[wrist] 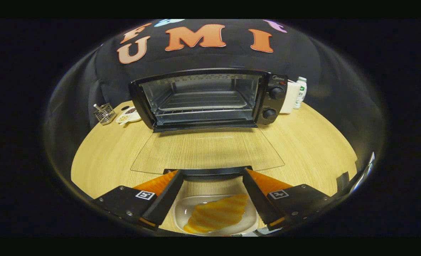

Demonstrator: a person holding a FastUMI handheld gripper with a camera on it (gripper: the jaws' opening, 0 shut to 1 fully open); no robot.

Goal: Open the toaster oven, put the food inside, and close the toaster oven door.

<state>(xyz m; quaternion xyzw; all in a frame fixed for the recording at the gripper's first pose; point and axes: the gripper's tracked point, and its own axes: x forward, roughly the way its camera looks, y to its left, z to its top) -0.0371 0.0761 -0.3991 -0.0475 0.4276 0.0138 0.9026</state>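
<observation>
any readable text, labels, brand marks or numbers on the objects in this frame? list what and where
Nothing on the objects reads clearly.
Toaster oven, brand mark above the knobs: too small and blurred.
Bottle behind the oven, green-printed label: too small.
White box beside the bottle: no text visible.
Square coded markers on the tongs: patterns, not words. Tongs are open over the croissant on its plate.

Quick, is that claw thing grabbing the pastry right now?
Gripper: open, holding nothing; the pastry lies on its plate between the fingers, untouched.
</observation>
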